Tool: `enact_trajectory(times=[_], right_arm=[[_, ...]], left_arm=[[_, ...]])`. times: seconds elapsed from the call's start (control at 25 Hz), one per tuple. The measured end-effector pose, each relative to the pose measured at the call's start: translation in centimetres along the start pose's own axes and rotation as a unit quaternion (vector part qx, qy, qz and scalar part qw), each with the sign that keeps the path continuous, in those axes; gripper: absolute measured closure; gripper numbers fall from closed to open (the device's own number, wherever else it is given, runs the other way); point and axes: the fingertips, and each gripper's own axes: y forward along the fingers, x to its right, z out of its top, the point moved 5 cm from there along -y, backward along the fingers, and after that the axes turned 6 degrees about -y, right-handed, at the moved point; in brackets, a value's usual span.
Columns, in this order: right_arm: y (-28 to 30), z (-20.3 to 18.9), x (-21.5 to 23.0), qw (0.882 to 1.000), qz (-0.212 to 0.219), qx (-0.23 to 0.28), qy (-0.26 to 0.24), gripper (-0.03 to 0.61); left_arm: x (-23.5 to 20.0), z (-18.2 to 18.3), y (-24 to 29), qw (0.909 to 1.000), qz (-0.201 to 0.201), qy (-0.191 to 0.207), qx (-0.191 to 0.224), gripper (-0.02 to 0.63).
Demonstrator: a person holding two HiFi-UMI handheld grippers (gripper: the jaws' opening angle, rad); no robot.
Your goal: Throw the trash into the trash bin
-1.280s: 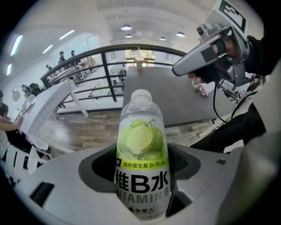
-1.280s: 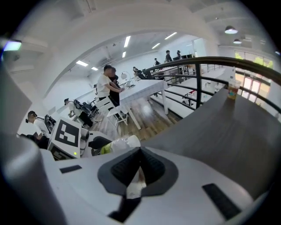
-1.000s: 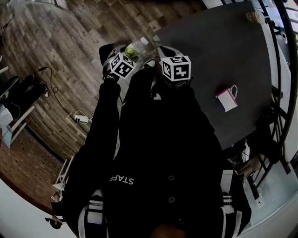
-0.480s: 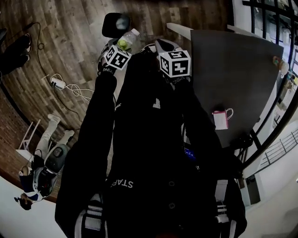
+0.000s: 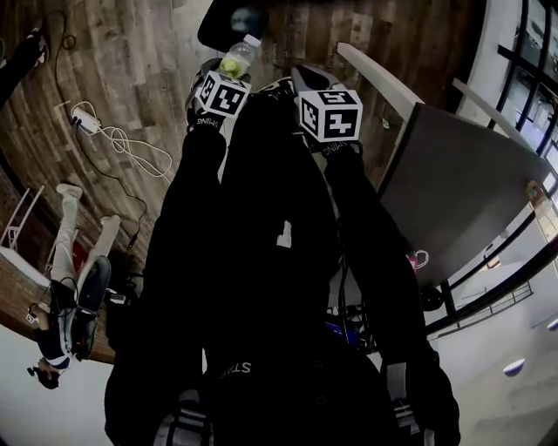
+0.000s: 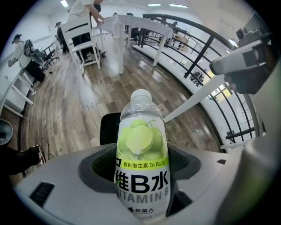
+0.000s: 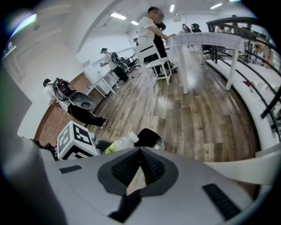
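Note:
My left gripper [image 6: 142, 154] is shut on a clear plastic bottle [image 6: 142, 167] with a green-apple label and a white cap, held upright. The head view has the bottle [image 5: 234, 61] poking out past the left gripper [image 5: 225, 80], just short of a black trash bin [image 5: 234, 22] on the wooden floor. The same bin [image 6: 109, 128] stands behind the bottle in the left gripper view. My right gripper [image 7: 140, 153] is shut with nothing in it, beside the left one. Its view takes in the bottle [image 7: 120, 143] and the bin [image 7: 150, 138] ahead.
A dark grey table [image 5: 453, 192] with a small pink object [image 5: 418, 259] lies to the right. White cables [image 5: 113, 139] trail on the floor at left, near a person [image 5: 74, 296]. White tables and chairs [image 7: 160, 66], other people and a black railing [image 6: 206, 52] are farther off.
The view has swung left, away from the table, which slid to the right edge. The black bin has come into sight at the top, and the held bottle now sits close to it.

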Motion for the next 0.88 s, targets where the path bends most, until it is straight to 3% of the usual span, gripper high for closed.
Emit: enact_trajectory(times=[0.52,0.88], right_arm=[[14.6,-3.5,4.3,0.999,0.022,-0.024,-0.004,0.563],[18.1,-5.8,6.5,1.0,0.014,-0.025,0.007,0.563]], left_arm=[[-4.7,-2.1,15.0,0.9958,-0.002,-0.09,-0.011,0.285],[-7.2,-0.8,20.2,0.9955,0.003,-0.095,0.004,0.285]])
